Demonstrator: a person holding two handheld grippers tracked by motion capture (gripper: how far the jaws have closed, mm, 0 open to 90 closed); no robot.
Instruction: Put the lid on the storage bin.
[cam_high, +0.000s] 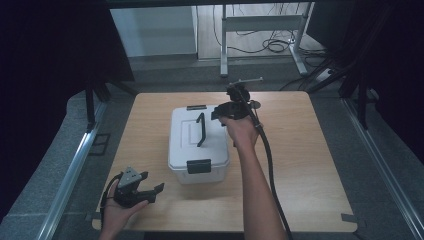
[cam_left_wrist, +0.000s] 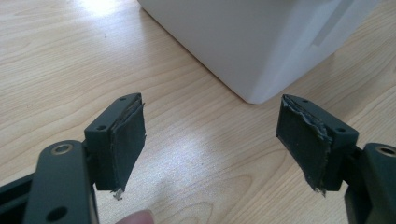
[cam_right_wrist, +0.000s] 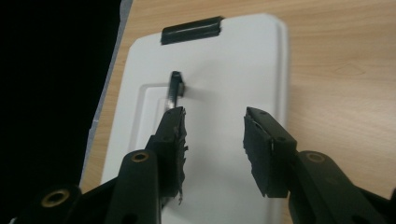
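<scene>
The white box (cam_high: 199, 145) stands in the middle of the table (cam_high: 310, 165), lid closed. The right gripper (cam_high: 218, 114) hovers over its black handle (cam_high: 201, 129), jaws half open and empty; it may bump the handle. The left gripper (cam_high: 150, 186), wide open and empty, has free space.

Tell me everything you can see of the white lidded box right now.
The white box looks like smooth plastic, rectangular with rounded corners. Its lid is on, with a black carry handle along the top and black latches at the near and far ends. It stands upright mid-table. The right gripper is open over the lid; contact is unclear.
</scene>
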